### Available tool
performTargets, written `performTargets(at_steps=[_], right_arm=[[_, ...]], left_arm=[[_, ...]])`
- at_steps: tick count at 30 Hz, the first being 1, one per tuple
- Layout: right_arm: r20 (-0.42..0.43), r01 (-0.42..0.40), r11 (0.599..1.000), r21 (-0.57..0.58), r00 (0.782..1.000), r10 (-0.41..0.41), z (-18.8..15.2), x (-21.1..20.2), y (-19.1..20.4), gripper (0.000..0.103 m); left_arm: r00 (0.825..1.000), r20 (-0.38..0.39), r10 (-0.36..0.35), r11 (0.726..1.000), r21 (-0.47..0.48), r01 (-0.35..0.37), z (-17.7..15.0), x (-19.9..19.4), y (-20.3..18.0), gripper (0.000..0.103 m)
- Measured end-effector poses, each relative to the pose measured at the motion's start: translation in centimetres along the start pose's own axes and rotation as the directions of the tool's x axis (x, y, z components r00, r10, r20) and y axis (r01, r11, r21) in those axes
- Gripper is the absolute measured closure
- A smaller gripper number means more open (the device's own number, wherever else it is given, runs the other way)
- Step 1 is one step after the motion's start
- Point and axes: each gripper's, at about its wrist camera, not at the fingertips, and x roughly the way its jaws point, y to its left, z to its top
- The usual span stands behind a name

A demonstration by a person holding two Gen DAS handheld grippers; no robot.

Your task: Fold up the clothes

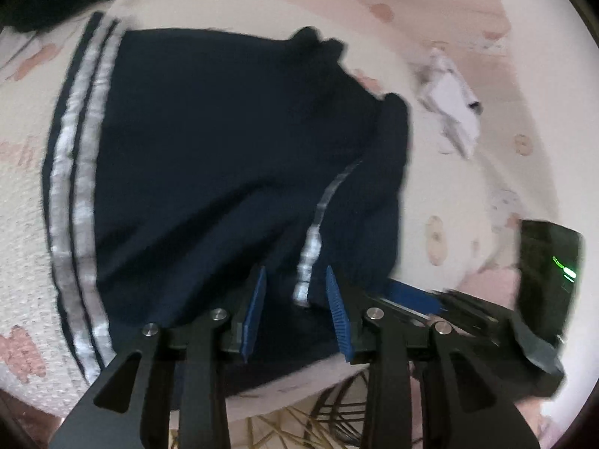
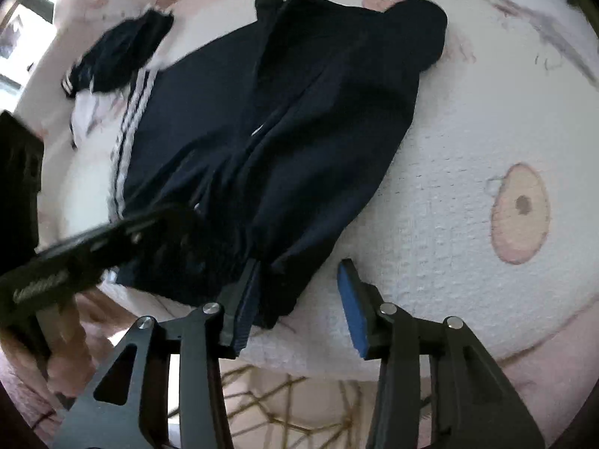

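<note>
Navy track pants with white side stripes (image 1: pixel 209 157) lie folded on a white and pink bed cover (image 1: pixel 22 224). My left gripper (image 1: pixel 295 284) is open over the near hem, its blue pads either side of a white stripe (image 1: pixel 310 239). In the right wrist view the pants (image 2: pixel 284 119) lie ahead. My right gripper (image 2: pixel 299 273) is open at the pants' near corner, left pad touching the cloth, right pad over bare cover. The left gripper (image 2: pixel 112 235) shows at the left of that view; the right gripper's body (image 1: pixel 468 310) shows at lower right of the left view.
A second dark garment with stripes (image 2: pixel 119 52) lies at the far left of the bed. A white crumpled item (image 1: pixel 453 108) lies to the right of the pants. The bed edge is near, with patterned floor (image 2: pixel 284 393) below.
</note>
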Motion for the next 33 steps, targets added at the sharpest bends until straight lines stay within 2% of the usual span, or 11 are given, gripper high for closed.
performTargets(at_steps=[2,4,10,15,17,19,21,24,30,33], right_arm=[[-0.008,0.011,1.0,0.008,1.0,-0.011,-0.4,-0.5,-0.2,0.061],[-0.01,-0.031,0.998,0.053,0.999,0.032,-0.3,-0.8,-1.0,0.061],[0.061,-0.09,0.978,0.19,0.995,0.08,1.0,-1.6,-3.2,0.06],[0.071,-0.092,0.968,0.233,0.994,0.078,1.8,-1.2,-3.6,0.06],[0.074,-0.093,0.964,0.249,0.994,0.077,2.1,-1.0,-3.7,0.06],[0.069,-0.089,0.965,0.246,0.995,0.074,2.4,-0.9,-4.0,0.06],[0.065,-0.082,0.968,0.238,0.996,0.068,2.7,-0.7,-4.1,0.06],[0.061,-0.067,0.973,0.221,0.997,0.055,3.1,-0.5,-3.8,0.06],[0.057,-0.039,0.98,0.196,0.998,0.028,3.8,-0.1,-3.2,0.06],[0.061,-0.021,0.982,0.189,0.998,0.009,3.9,-0.1,-3.0,0.06]], left_arm=[[1.0,-0.002,-0.015,1.0,-0.005,0.015,-0.2,0.1,0.1,0.068],[1.0,-0.002,-0.012,1.0,0.01,0.012,-0.1,0.3,-0.2,0.068],[0.997,-0.042,-0.057,0.998,0.001,0.058,1.0,1.2,-0.5,0.063],[0.996,-0.088,-0.023,0.998,0.053,0.028,1.6,2.2,-1.5,0.063],[0.996,-0.083,-0.031,0.998,0.047,0.035,1.9,2.2,-1.6,0.063],[0.995,-0.092,-0.038,0.998,0.049,0.043,2.1,2.5,-1.8,0.063],[0.993,-0.115,-0.014,0.997,0.072,0.022,2.1,2.8,-2.2,0.063],[0.99,-0.143,0.012,0.995,0.099,0.002,2.0,2.8,-2.6,0.076],[0.989,-0.144,0.025,0.994,0.113,-0.008,1.7,2.8,-2.5,0.076],[0.993,-0.117,0.034,0.991,0.13,-0.018,1.8,2.4,-2.9,0.087]])
